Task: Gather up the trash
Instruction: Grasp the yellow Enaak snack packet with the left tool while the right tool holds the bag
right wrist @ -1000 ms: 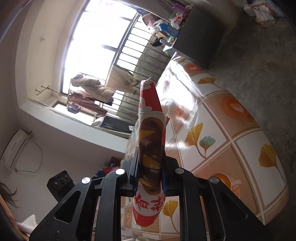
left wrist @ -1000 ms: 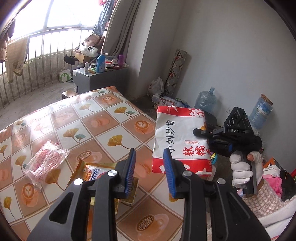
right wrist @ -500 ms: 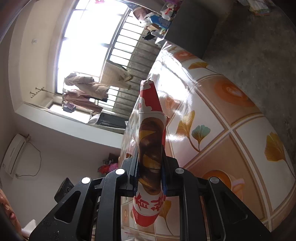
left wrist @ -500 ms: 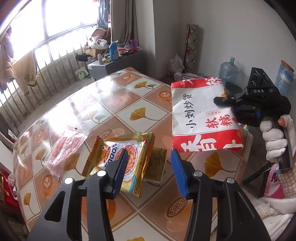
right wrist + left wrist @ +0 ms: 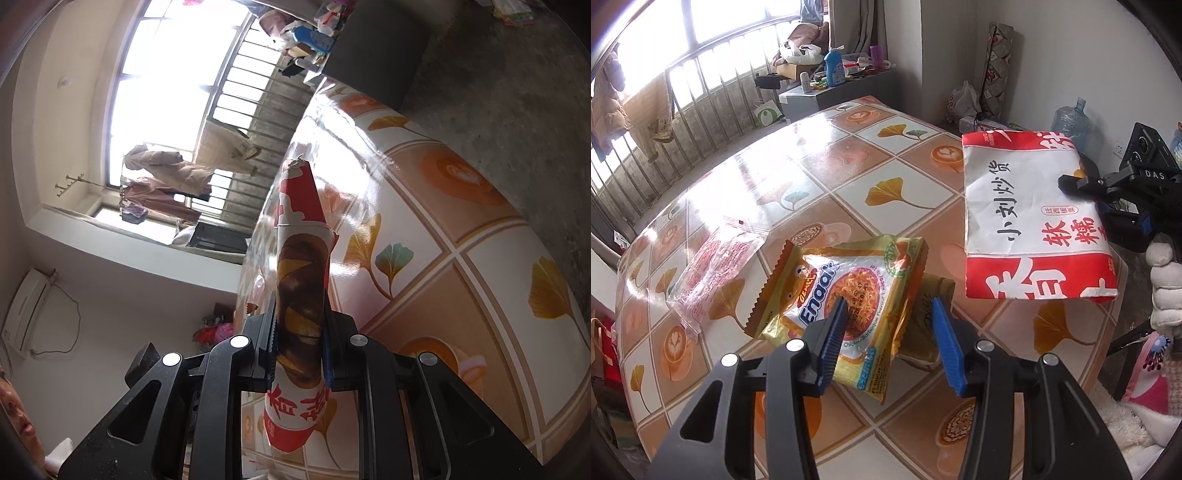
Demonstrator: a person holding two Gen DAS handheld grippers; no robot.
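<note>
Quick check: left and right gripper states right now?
Left gripper: open, empty, above the yellow noodle packet.
Right gripper: shut on the red-and-white paper bag.

light: bright daylight from window (image 5: 713, 44) | glare: tabletop (image 5: 746, 177) | edges: fisheye-bent, dark corners

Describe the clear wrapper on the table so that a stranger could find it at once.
On the round table with the glossy ginkgo-leaf tile cloth, look toward the window side. The clear crinkled plastic wrapper with pink print lies flat there, left of the yellow noodle packet. It alone is see-through.
</note>
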